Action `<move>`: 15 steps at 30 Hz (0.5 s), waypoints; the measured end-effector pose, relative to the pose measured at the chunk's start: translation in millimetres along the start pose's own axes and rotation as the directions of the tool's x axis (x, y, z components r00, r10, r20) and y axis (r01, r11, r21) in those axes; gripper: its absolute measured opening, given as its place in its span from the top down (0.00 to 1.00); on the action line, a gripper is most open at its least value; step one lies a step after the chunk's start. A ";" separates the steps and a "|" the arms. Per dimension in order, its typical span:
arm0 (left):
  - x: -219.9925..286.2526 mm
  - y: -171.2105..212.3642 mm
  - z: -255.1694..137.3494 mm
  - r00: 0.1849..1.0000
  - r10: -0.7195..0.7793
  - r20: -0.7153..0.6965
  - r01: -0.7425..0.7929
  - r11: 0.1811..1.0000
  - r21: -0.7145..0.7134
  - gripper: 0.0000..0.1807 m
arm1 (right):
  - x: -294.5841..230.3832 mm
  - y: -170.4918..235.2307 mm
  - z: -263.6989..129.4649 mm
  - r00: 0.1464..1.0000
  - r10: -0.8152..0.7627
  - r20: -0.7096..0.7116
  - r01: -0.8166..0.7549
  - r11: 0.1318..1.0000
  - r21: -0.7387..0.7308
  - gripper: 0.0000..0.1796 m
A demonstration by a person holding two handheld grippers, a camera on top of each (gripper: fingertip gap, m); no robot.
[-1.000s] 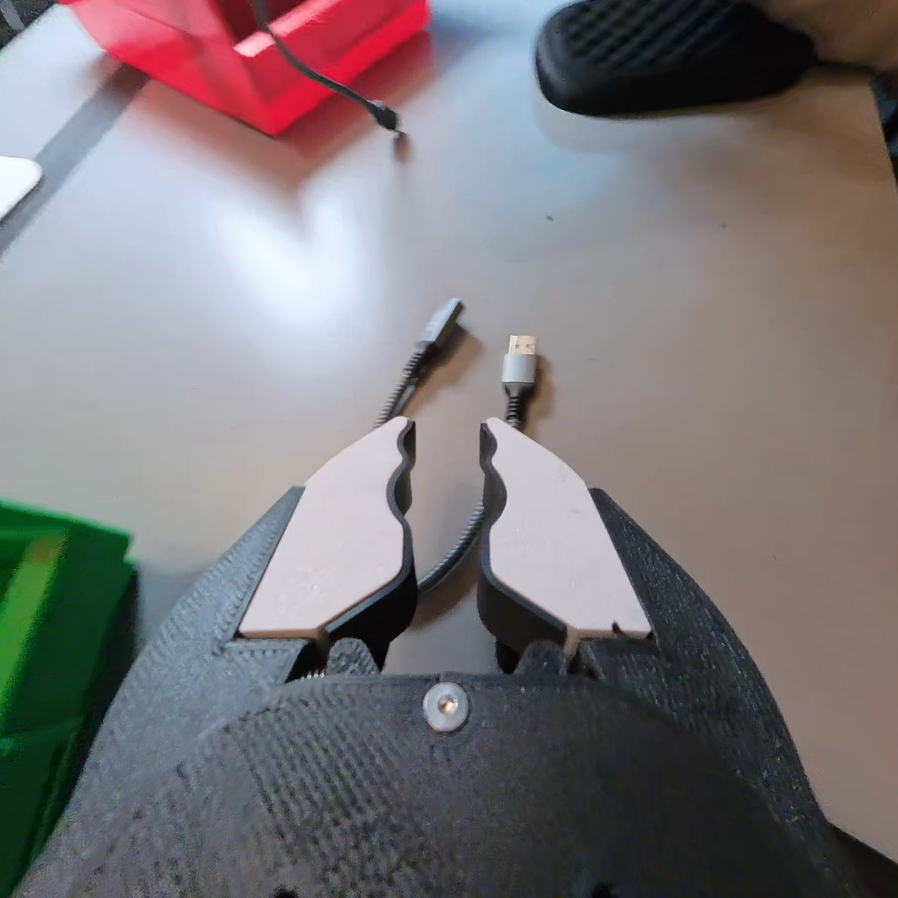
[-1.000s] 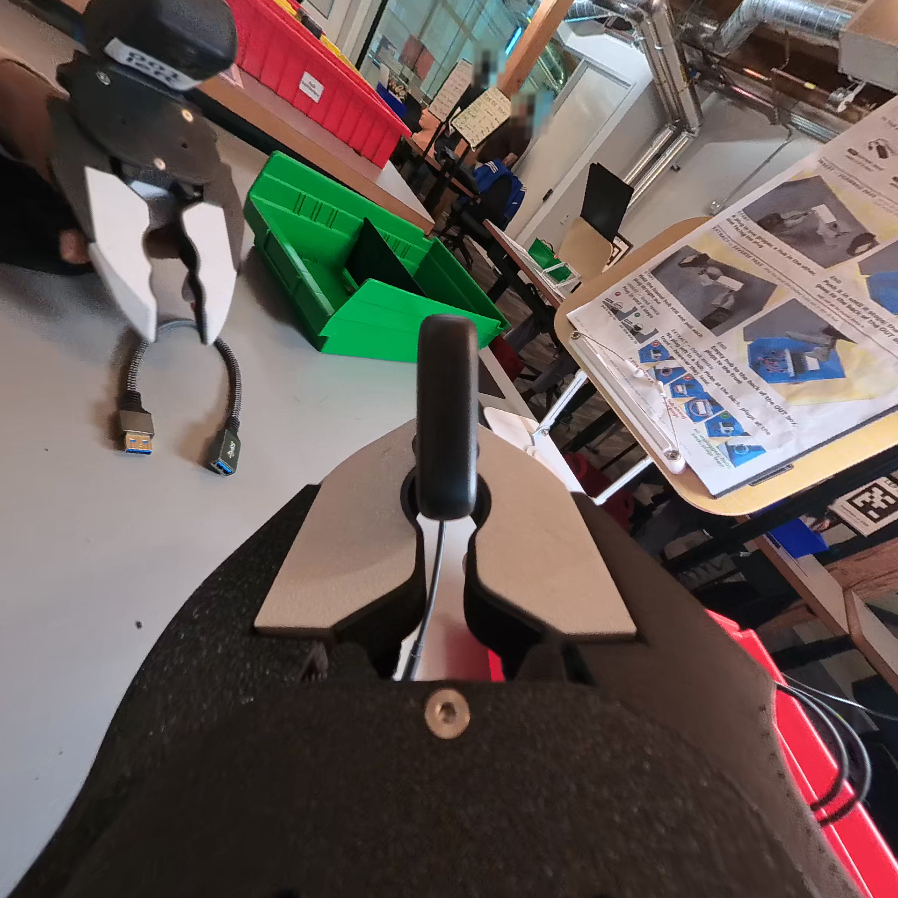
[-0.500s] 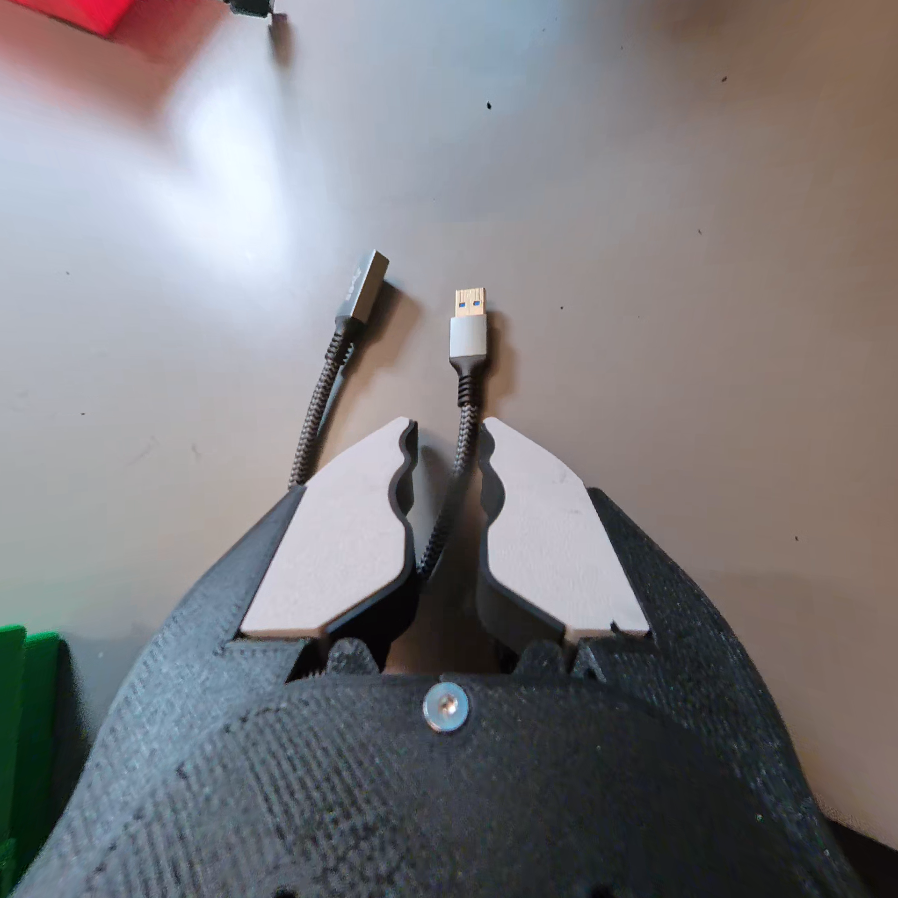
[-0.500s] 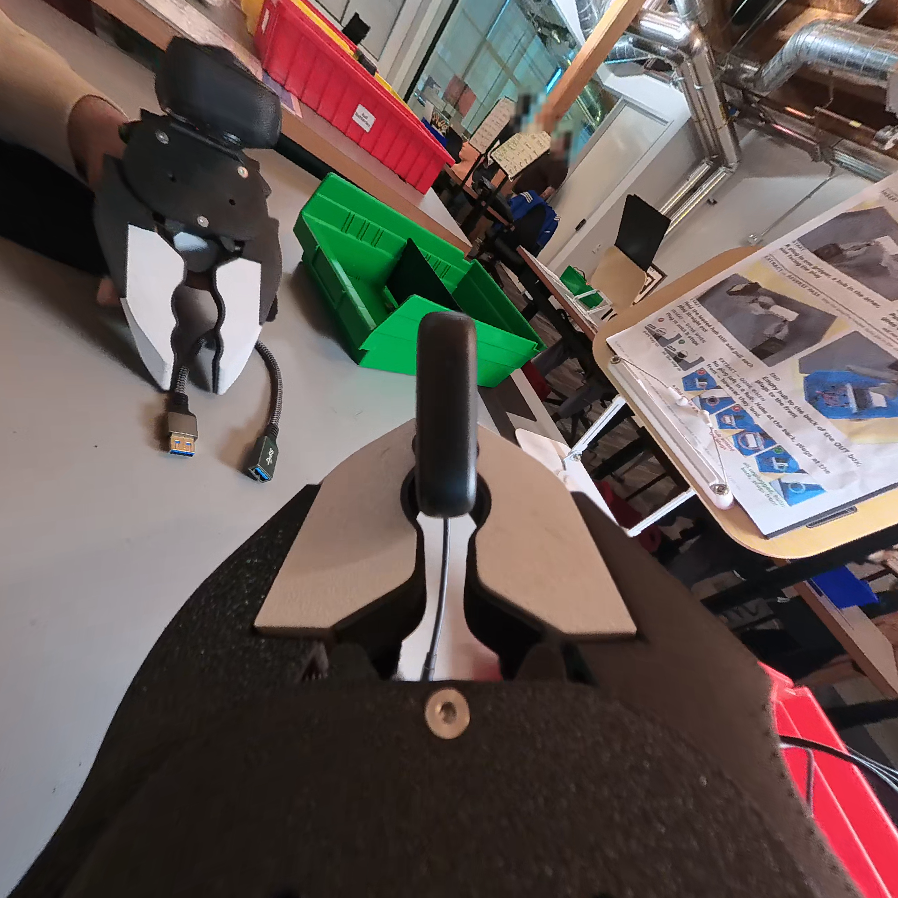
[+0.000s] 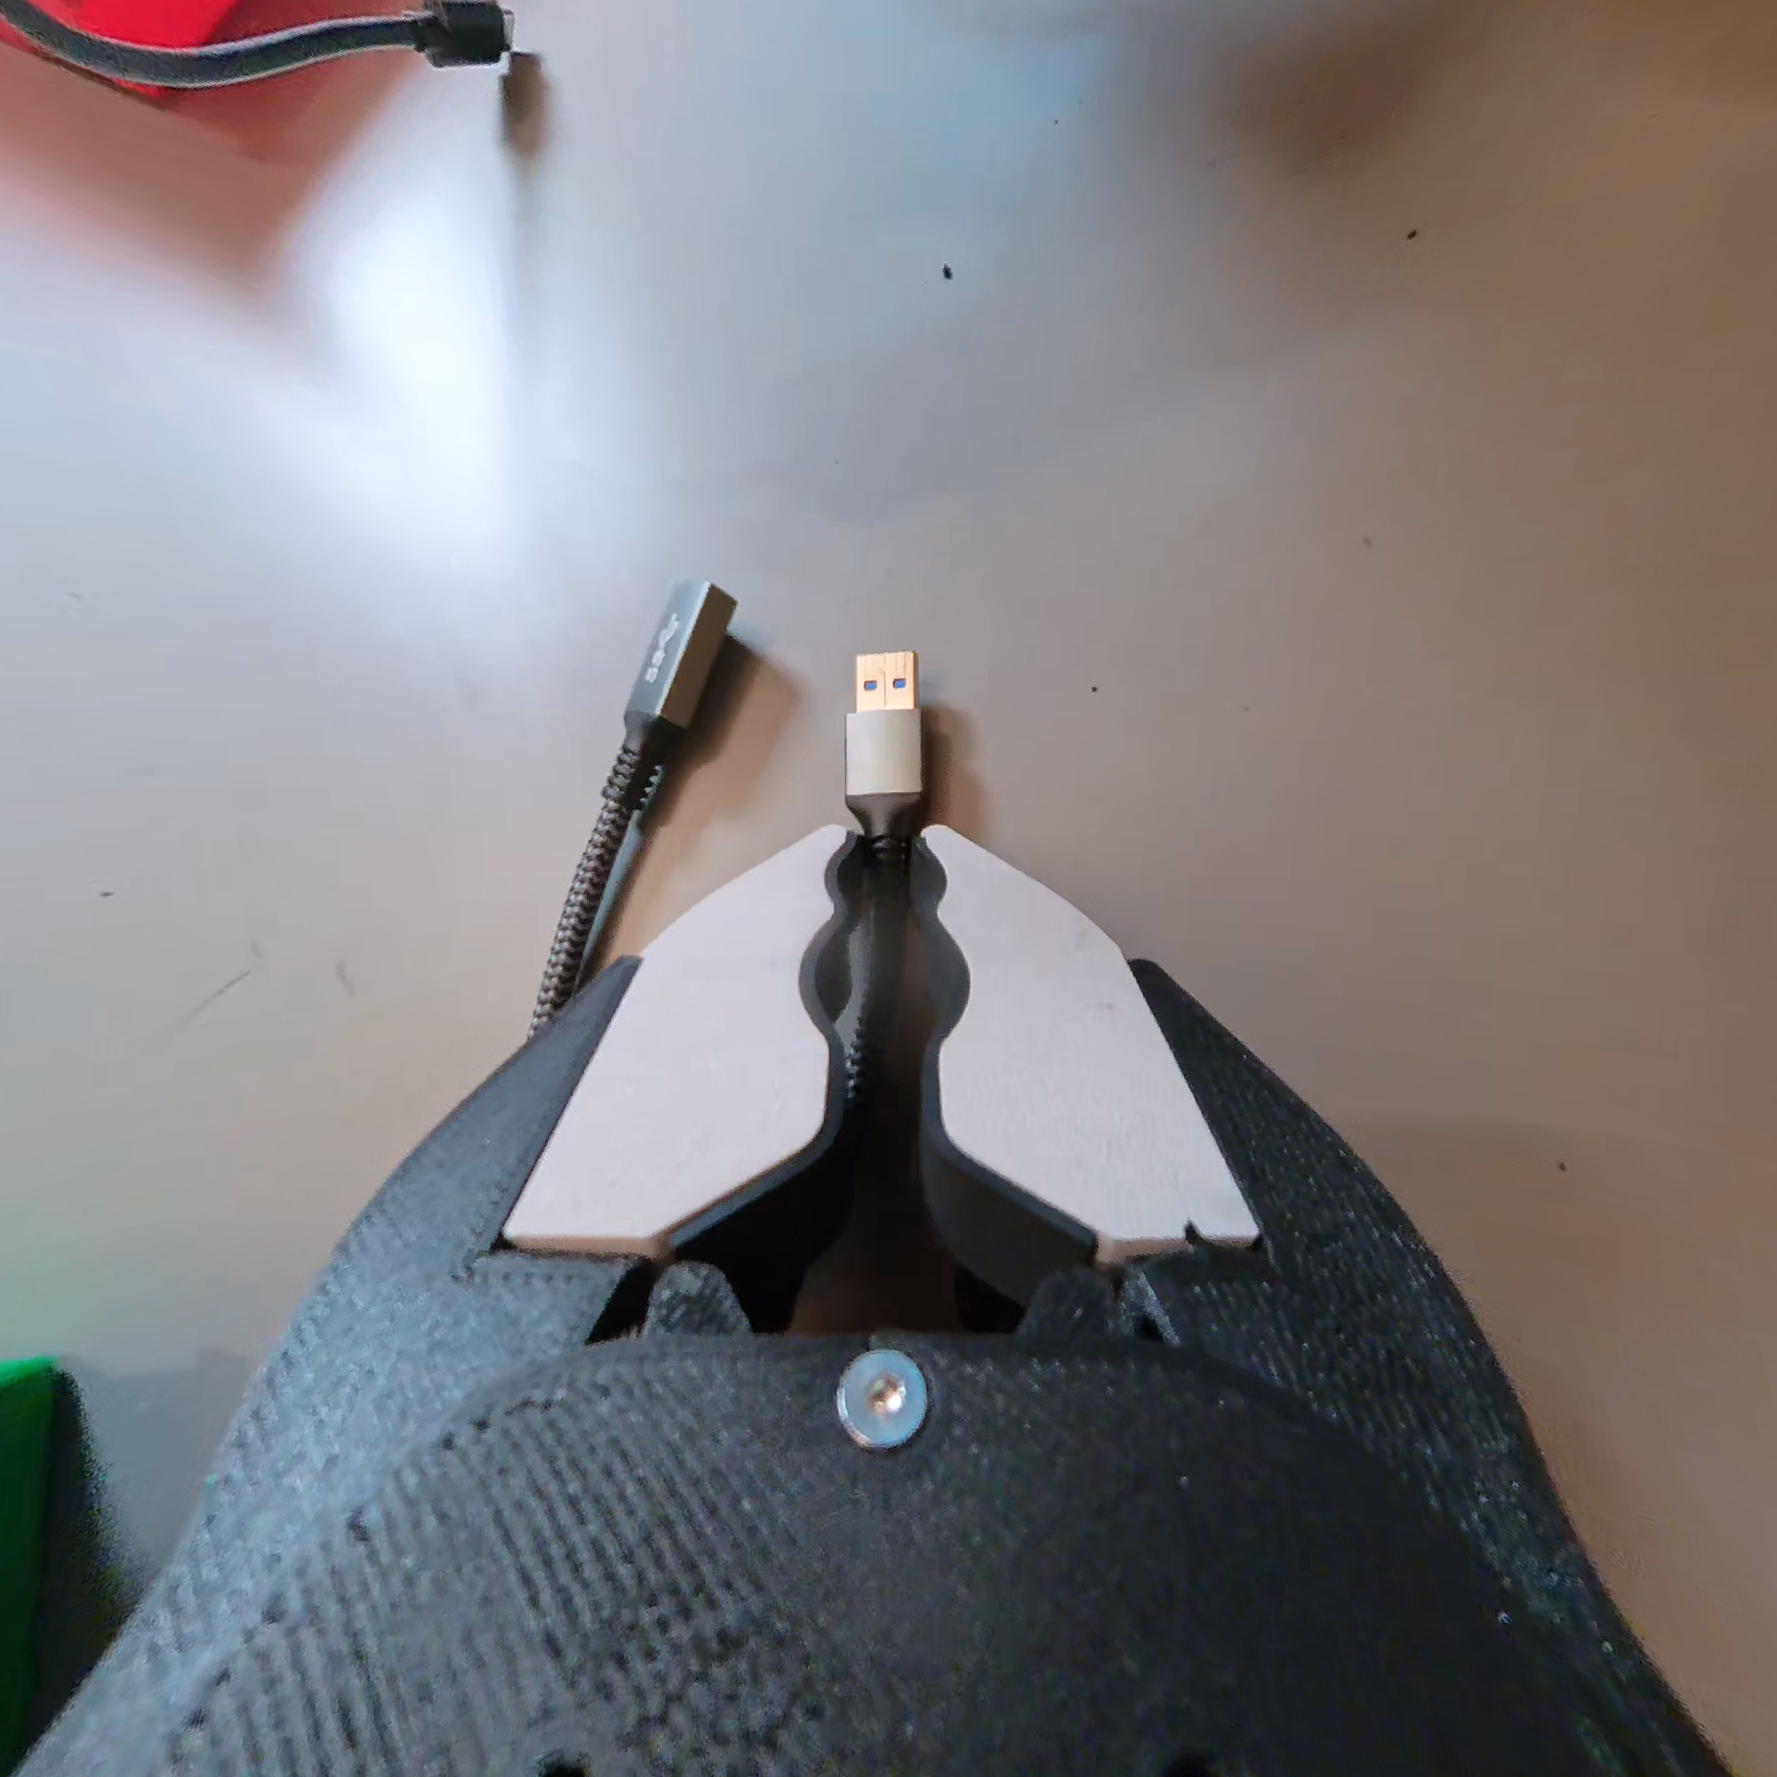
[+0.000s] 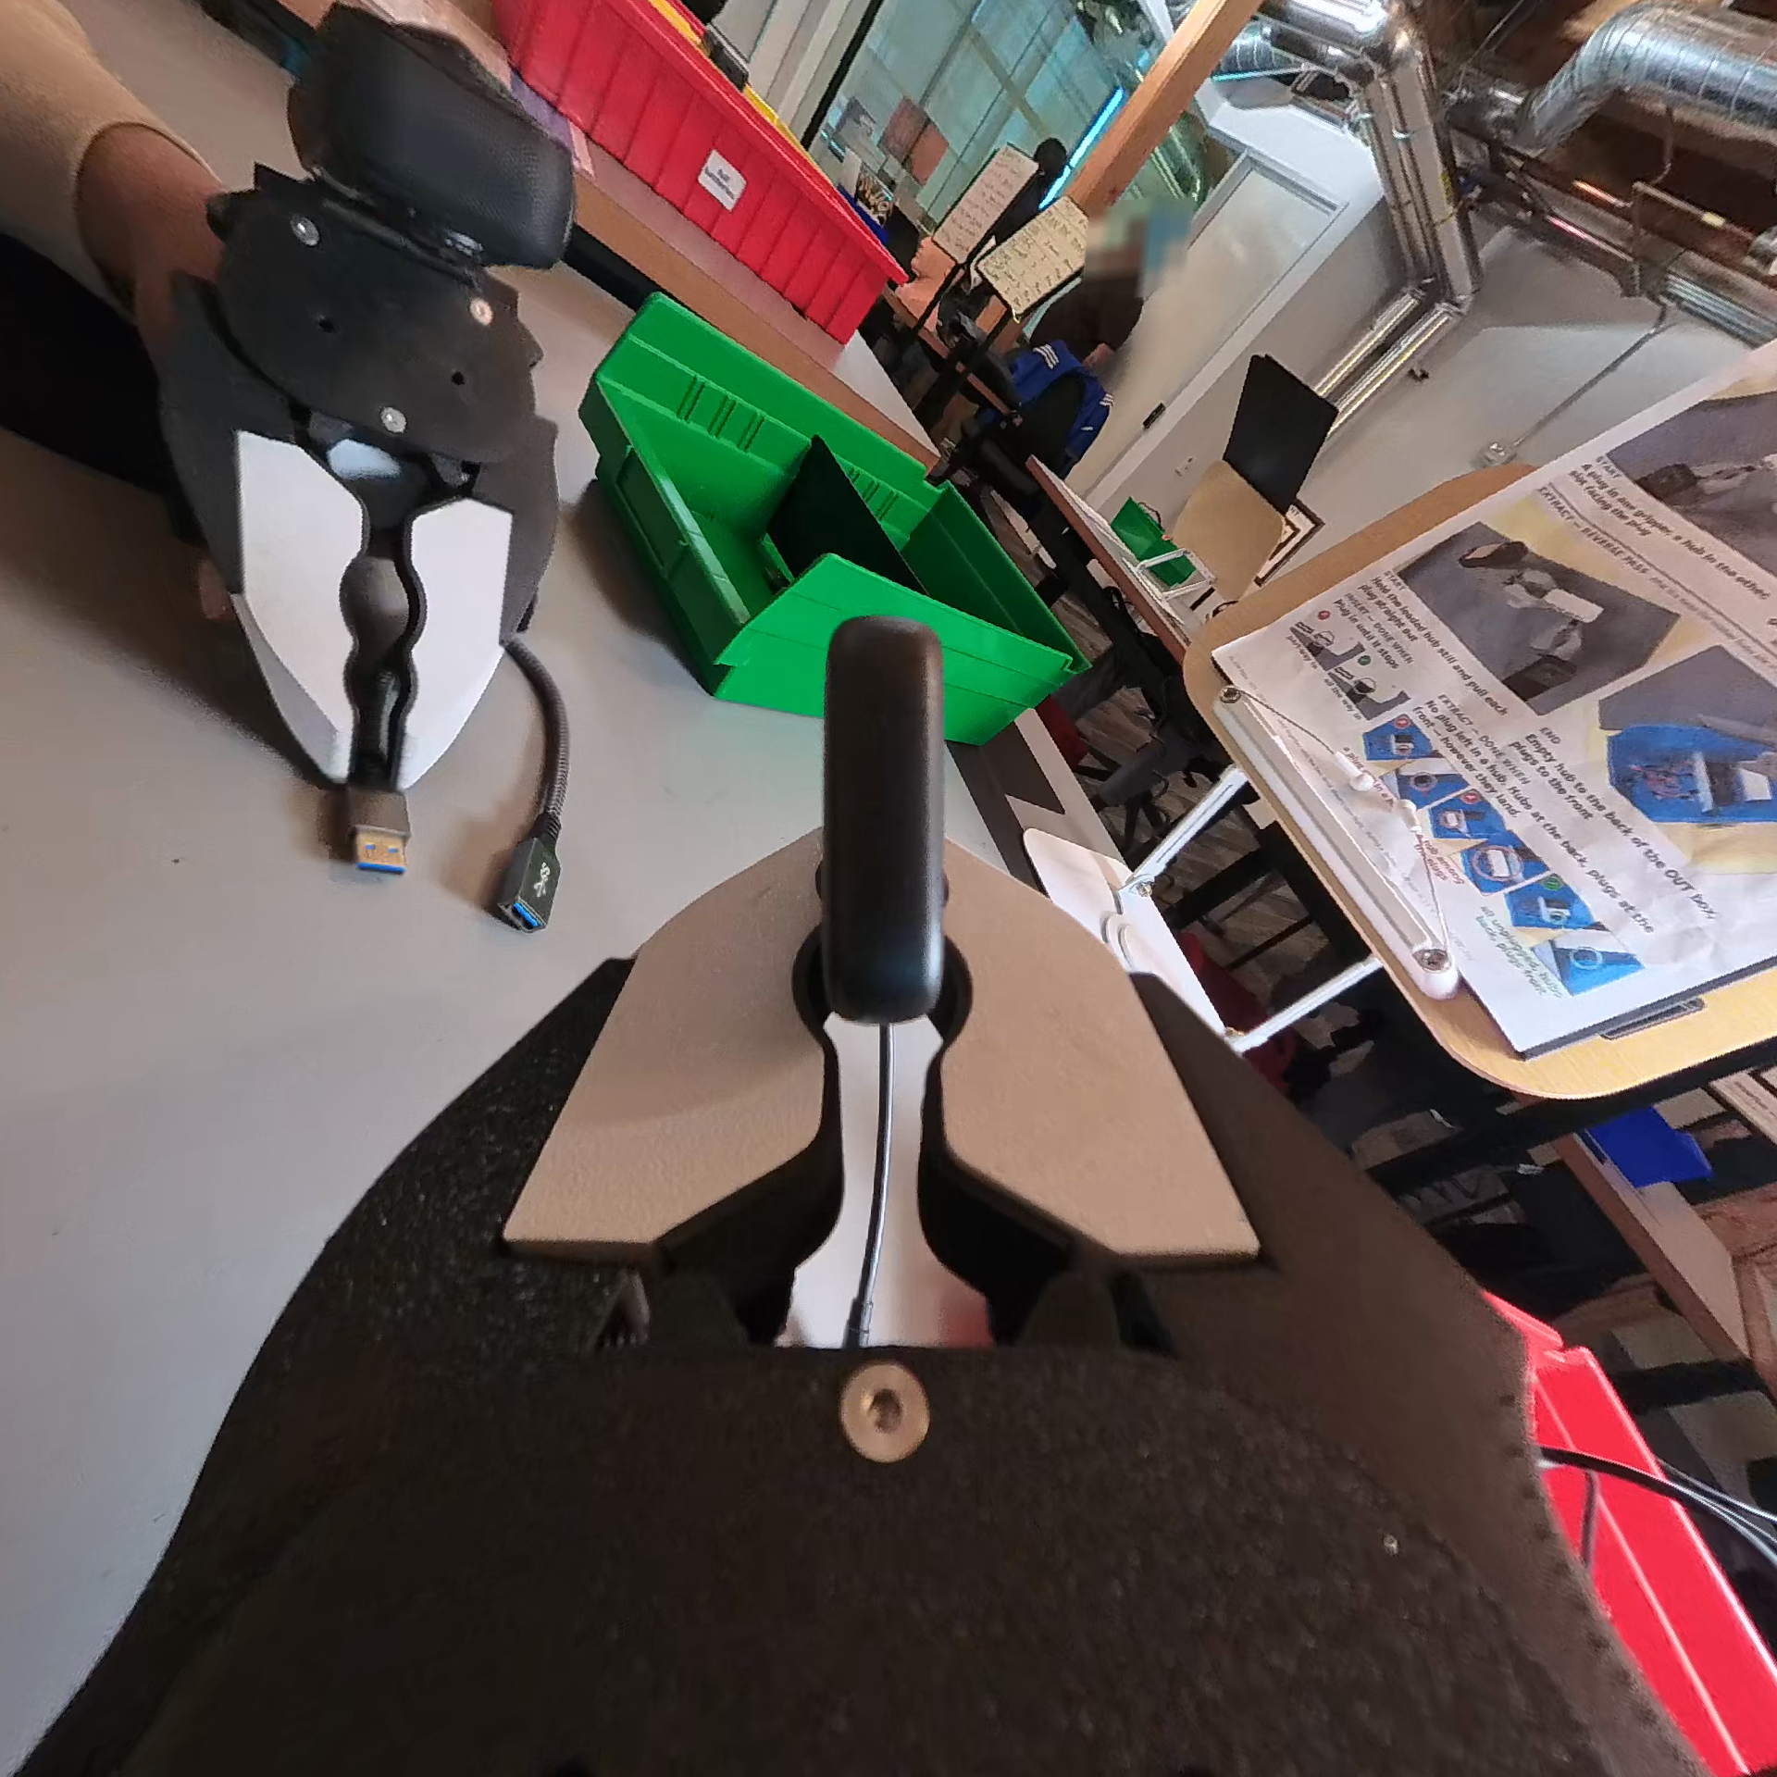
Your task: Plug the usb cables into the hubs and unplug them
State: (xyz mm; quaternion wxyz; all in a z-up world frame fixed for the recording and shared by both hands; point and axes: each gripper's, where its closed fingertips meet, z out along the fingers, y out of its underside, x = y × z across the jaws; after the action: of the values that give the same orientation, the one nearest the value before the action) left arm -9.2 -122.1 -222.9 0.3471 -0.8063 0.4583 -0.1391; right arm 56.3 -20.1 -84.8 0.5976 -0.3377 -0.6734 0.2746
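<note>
Both tools are loaded — our left gripper (image 5: pixel 886 838) pinches the braided USB cable (image 5: pixel 883 971) behind its plug (image 5: pixel 885 723) on the table (image 5: pixel 1250 577), our right gripper (image 6: pixel 882 947) clamps the black hub (image 6: pixel 883 817) — but nothing is plugged in yet.

Black textured grippers (image 5: pixel 887 846), grey fingers (image 5: pixel 702 1038)

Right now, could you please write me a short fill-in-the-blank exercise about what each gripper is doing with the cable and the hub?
1. The left gripper is shut on the braided cable just behind its ____ plug.
2. The cable's other end, a dark socket, lies on the ____.
3. The right gripper holds a ____ hub, standing upright.
4. Beyond the hub sits an open ____ bin.

Missing words: male USB; table; black; green
</note>
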 end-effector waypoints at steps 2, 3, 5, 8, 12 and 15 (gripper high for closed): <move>-5.0 -2.9 -6.3 1.000 -0.010 0.014 0.010 1.000 0.010 0.95 | -0.4 0.8 0.5 1.000 -0.024 -0.008 0.024 1.000 -0.013 0.93; -8.2 -7.5 -12.7 1.000 -0.024 0.016 0.024 0.999 0.028 0.95 | -0.7 1.4 1.0 0.999 -0.039 -0.012 0.039 0.999 -0.021 0.93; -17.3 -19.0 -30.3 0.998 -0.054 0.027 0.052 0.997 0.062 0.95 | -1.5 2.8 2.2 0.998 -0.065 -0.016 0.065 0.997 -0.033 0.93; -25.5 -38.0 -51.1 0.995 -0.103 0.005 0.102 0.992 0.067 0.95 | -5.2 6.0 5.3 0.995 -0.096 -0.012 0.095 0.994 -0.048 0.93; -25.8 -71.3 -56.9 0.995 -0.088 -0.047 0.091 0.994 0.059 0.95 | -10.7 14.5 8.8 0.976 -0.217 -0.013 0.215 0.971 -0.109 0.93; -23.4 -90.9 -49.9 0.991 -0.089 -0.103 0.092 0.995 0.029 0.95 | -17.0 22.2 12.3 0.951 -0.309 0.001 0.305 0.940 -0.154 0.93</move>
State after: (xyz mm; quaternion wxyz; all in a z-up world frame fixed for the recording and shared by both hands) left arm 9.4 -93.3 -122.3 0.3303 -0.8121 0.4359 -0.2034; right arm 47.9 -19.2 -114.1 0.6132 -0.2766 -0.7298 0.1218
